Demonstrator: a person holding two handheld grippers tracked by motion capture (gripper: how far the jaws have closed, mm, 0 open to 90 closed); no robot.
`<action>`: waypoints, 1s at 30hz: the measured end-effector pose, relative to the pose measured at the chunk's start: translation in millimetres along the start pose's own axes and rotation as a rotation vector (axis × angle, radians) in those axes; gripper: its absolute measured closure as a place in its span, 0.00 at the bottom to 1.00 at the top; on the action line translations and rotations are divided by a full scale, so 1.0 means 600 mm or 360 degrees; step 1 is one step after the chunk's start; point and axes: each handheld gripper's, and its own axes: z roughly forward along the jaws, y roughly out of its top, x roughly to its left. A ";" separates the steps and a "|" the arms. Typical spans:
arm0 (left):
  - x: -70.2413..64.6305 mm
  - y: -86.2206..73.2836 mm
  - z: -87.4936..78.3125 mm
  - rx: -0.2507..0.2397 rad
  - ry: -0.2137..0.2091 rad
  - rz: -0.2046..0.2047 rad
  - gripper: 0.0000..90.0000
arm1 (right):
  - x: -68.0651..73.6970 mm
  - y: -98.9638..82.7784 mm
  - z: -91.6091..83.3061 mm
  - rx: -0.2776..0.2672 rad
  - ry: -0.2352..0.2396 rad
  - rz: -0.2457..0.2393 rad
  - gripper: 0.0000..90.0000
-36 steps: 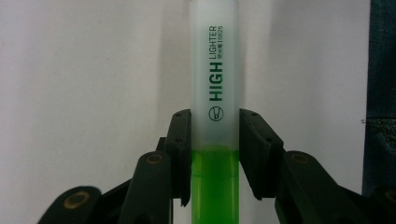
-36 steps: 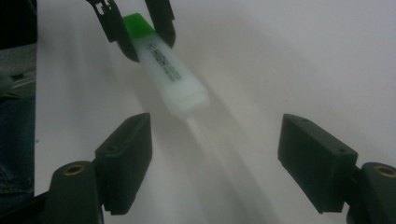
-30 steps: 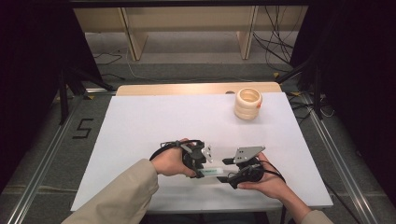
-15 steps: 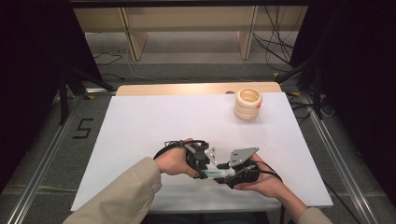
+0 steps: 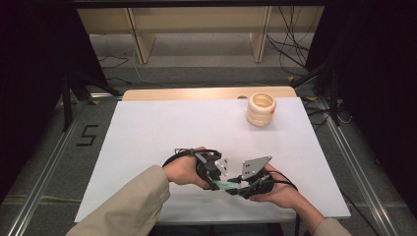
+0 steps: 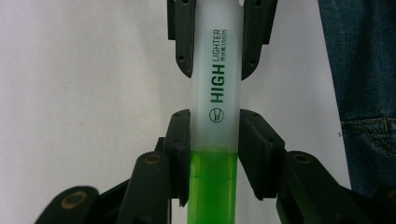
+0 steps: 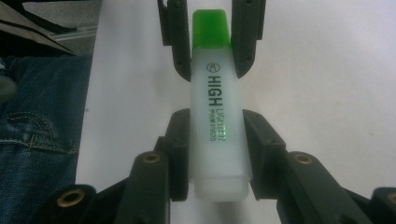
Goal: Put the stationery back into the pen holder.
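A highlighter [image 6: 217,93] with a frosted white barrel and a green end is held level between the two grippers, just above the white table [image 5: 162,128] near its front edge. My left gripper [image 6: 215,119] is shut on it where the white barrel meets the green part. My right gripper [image 7: 215,116] is shut on the white barrel's blunt end, and the highlighter [image 7: 215,107] runs away from it to the green tip. In the high view the left gripper [image 5: 209,171] and right gripper [image 5: 250,183] face each other, almost touching, with the highlighter [image 5: 223,185] as a short pale-green bar between them.
A cream ribbed cup [image 5: 261,108] stands at the table's back right, far from the hands. The person's jeans [image 6: 369,93] lie just past the front edge. Wooden furniture legs and cables stand on the floor behind the table.
Both hands have drawn closer together and slid slightly toward the front edge, keeping the highlighter between them.
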 end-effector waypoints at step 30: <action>0.016 -0.097 -0.031 -0.0862 0.0486 -0.1130 0.31 | -0.019 0.002 -0.042 -0.0286 -0.0557 0.0257 0.73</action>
